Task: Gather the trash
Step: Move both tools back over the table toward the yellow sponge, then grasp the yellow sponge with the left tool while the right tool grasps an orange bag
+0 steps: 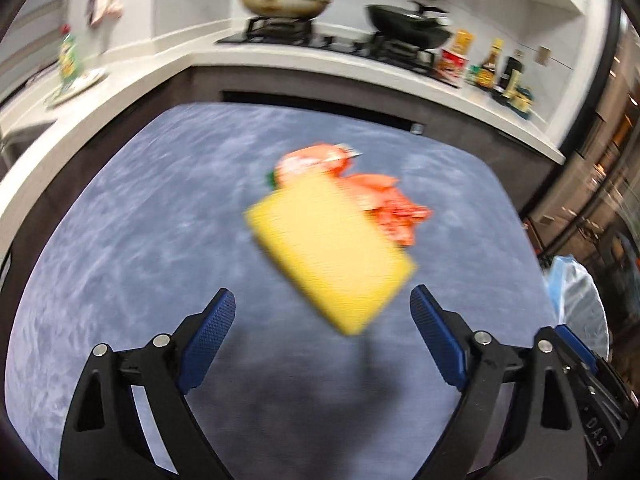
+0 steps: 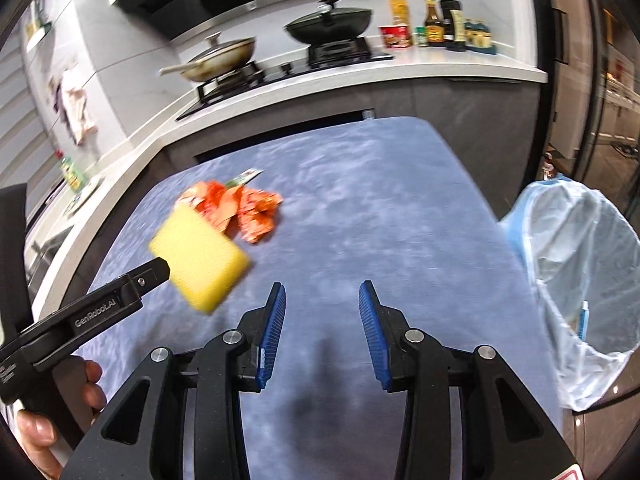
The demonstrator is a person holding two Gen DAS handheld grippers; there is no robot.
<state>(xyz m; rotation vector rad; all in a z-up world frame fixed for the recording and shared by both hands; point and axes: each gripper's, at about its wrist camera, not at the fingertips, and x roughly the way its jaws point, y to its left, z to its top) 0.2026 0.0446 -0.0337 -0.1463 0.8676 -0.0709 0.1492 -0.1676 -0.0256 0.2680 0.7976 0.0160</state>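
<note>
A yellow sponge [image 1: 332,254] is blurred, in front of my left gripper [image 1: 322,304], whose jaws stand wide open; the sponge is not between the pads. It also shows in the right wrist view [image 2: 200,256], by the left gripper's finger [image 2: 152,274]. Orange crumpled wrappers [image 1: 384,200] lie on the blue table top [image 1: 140,240] just beyond the sponge; they also show in the right wrist view [image 2: 240,208]. My right gripper [image 2: 322,308] is open and empty above the table. A bin lined with a pale blue bag [image 2: 576,272] stands at the table's right edge.
A white counter [image 2: 400,68] runs behind the table with a hob, a wok [image 2: 220,58], a black lidded pan [image 2: 328,24] and several bottles [image 2: 440,20]. A green bottle [image 1: 70,58] stands on the left counter. A cloth [image 2: 76,108] hangs on the wall.
</note>
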